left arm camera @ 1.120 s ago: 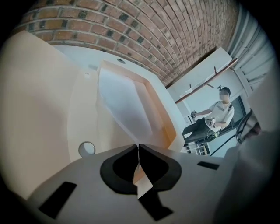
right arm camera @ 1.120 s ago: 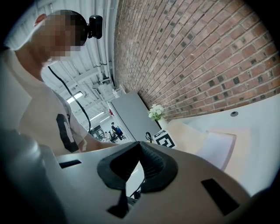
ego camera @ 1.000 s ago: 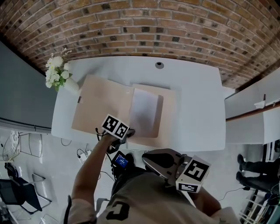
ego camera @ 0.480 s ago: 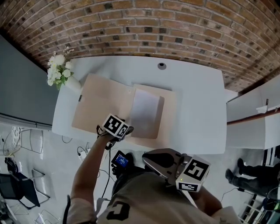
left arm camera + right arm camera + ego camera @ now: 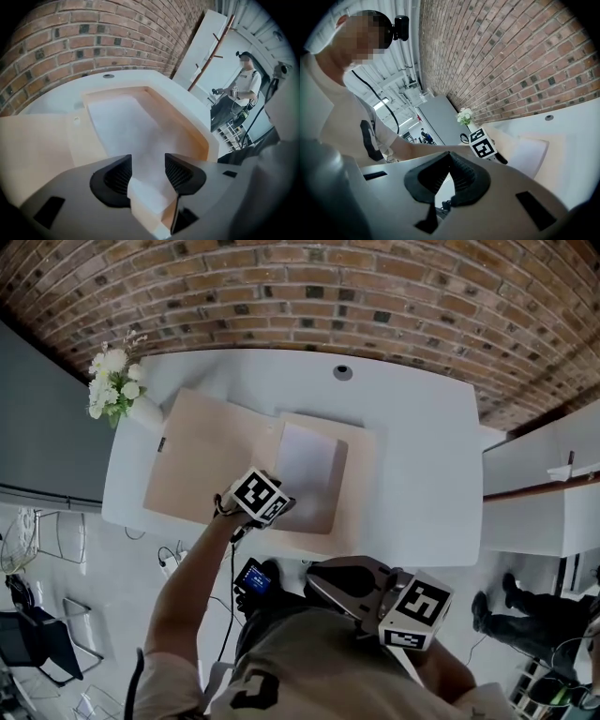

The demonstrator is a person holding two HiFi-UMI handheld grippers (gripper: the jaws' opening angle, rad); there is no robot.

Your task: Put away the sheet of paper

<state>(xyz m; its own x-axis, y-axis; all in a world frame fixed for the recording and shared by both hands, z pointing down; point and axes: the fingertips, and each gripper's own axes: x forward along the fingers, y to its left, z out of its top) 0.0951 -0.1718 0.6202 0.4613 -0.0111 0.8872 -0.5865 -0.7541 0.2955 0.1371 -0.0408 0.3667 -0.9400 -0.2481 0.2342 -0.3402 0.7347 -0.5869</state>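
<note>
A white sheet of paper (image 5: 306,474) lies flat on the right half of an open beige folder (image 5: 202,460) on the white table (image 5: 422,465). My left gripper (image 5: 283,506) hovers at the sheet's near left corner. Its jaws stand apart (image 5: 147,161) and are closing. The near corner of the paper (image 5: 126,126) and the folder's edge (image 5: 42,140) lie between and below them, and the pads do not press on either. My right gripper (image 5: 315,581) is held back by my body, off the table. It is shut (image 5: 449,173) on nothing.
A vase of white flowers (image 5: 112,390) stands at the table's far left corner. A round cable grommet (image 5: 342,372) sits near the far edge, below the brick wall. A white cabinet (image 5: 544,474) is to the right. A person (image 5: 243,84) stands beyond the table.
My left gripper has moved a little forward over the folder's near edge, toward the sheet. The right gripper has stayed where it was.
</note>
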